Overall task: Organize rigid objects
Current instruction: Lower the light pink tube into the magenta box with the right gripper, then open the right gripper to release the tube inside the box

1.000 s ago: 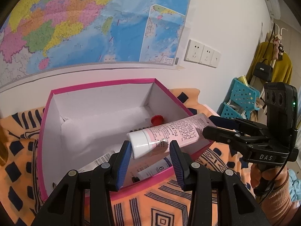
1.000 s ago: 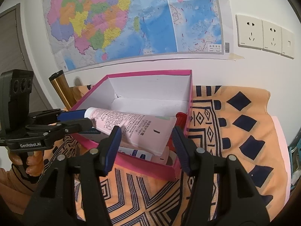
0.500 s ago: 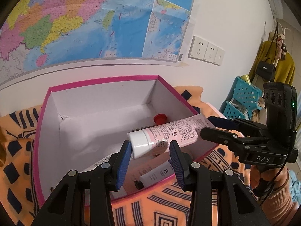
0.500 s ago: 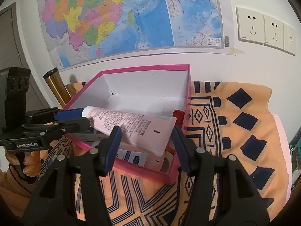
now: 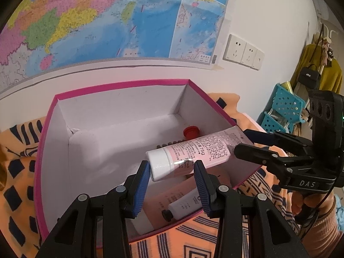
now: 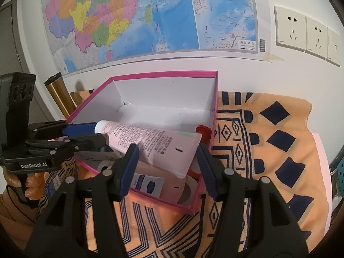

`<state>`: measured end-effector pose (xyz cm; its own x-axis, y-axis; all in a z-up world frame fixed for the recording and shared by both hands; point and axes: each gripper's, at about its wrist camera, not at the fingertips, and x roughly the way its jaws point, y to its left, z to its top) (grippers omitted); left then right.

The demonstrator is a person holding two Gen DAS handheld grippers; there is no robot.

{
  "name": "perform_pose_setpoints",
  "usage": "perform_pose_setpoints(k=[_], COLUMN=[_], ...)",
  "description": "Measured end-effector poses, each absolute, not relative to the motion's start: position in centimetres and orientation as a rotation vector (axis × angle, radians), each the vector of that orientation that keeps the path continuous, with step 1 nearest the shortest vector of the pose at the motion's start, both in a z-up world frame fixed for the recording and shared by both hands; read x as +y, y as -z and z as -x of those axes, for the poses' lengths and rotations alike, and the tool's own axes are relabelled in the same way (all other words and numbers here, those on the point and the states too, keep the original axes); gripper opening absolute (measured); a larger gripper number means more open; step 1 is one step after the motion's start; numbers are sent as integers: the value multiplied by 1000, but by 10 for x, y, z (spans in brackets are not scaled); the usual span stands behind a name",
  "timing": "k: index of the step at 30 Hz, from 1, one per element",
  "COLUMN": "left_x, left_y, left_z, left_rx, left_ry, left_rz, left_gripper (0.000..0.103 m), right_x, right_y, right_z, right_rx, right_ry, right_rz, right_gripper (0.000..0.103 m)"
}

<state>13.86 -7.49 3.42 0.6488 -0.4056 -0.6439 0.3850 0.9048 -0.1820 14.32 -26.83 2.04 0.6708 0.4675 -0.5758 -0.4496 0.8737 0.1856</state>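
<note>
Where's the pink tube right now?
The pink tube hangs over the pink box, cap between the left gripper fingers, crimped end between the right gripper fingers.

Between the fingers, a glossy plastic tube (image 5: 189, 157) over a matt cardboard box (image 5: 120, 105) on woven cloth (image 6: 268, 142).

A lived-in room of a home. A large colourful wall map (image 6: 150, 17) hangs above a table draped in an orange patterned cloth (image 6: 268, 142). Right of the map are wall sockets (image 6: 305, 32), then hanging coats and a handbag (image 5: 309, 76).
</note>
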Motion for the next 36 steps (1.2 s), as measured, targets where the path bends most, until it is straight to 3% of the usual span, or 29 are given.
perform_pose_setpoints(k=[33, 36], left_x=[-73, -64], left_y=[-19, -28], left_z=[-153, -140], left_rx=[787, 759], left_ry=[403, 405], left_rz=[15, 19], left_gripper=[42, 45], right_x=[-252, -253], right_y=[-13, -14], right_z=[-149, -141], right_rx=[633, 634], right_ry=[-465, -487], right_rz=[22, 1], right_gripper=[60, 60])
